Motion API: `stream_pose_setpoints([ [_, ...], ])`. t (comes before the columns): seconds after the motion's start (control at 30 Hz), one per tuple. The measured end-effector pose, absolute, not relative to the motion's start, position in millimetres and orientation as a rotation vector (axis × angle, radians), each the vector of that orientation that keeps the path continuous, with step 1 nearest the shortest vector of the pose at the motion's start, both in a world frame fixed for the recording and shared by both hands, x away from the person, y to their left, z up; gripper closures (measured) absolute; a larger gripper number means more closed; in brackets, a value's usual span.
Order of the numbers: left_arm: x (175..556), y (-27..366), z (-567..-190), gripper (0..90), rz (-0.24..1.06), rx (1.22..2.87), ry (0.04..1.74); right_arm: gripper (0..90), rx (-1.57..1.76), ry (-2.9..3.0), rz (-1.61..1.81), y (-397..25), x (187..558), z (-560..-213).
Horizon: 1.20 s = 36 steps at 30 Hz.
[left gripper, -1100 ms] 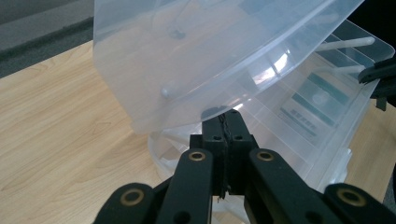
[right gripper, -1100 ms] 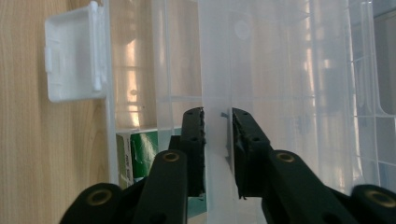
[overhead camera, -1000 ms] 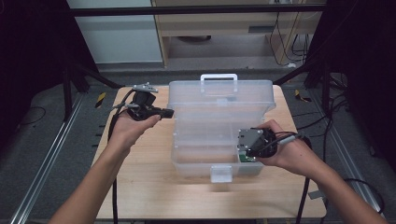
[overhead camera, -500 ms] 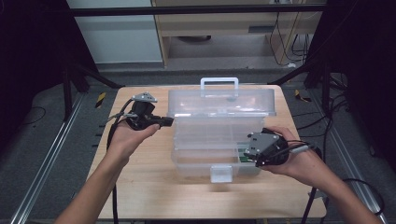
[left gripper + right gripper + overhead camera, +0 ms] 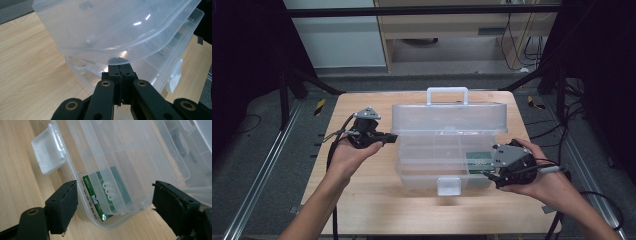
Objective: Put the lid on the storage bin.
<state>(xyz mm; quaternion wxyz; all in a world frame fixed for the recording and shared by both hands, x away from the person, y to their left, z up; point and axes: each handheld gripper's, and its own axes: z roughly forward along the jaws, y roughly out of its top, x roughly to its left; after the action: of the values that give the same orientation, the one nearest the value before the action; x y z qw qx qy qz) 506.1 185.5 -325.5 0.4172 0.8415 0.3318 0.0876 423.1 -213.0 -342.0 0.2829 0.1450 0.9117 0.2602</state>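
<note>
Toolbox [image 5: 447,145] mid-table [image 5: 362,200], lid half raised. Left tool [image 5: 391,137] shut empty at lid's edge; right tool [image 5: 113,202] wide open by front corner. Next, probably: steadying base, swinging lid.

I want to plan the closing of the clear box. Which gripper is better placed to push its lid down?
Probably the left gripper: its shut jaws touch the raised lid at its left end. The right gripper is open, low at the box's front corner beside the green packet.
</note>
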Motion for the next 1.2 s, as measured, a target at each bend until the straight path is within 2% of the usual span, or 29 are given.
stream_pose_setpoints([
  [0.43,499,187,-342,89.8,0.239,2.135,0.81,16.9,0.5,2.424,0.672,-236,410,-351],
  [0.77,492,186,-350,89.8,0.306,2.148,0.777,15.5,0.55,2.425,0.673,-245,407,-359],
  [1.2,485,188,-356,89.8,0.315,2.13,0.771,14.2,0.604,2.421,0.665,-252,408,-367],
])
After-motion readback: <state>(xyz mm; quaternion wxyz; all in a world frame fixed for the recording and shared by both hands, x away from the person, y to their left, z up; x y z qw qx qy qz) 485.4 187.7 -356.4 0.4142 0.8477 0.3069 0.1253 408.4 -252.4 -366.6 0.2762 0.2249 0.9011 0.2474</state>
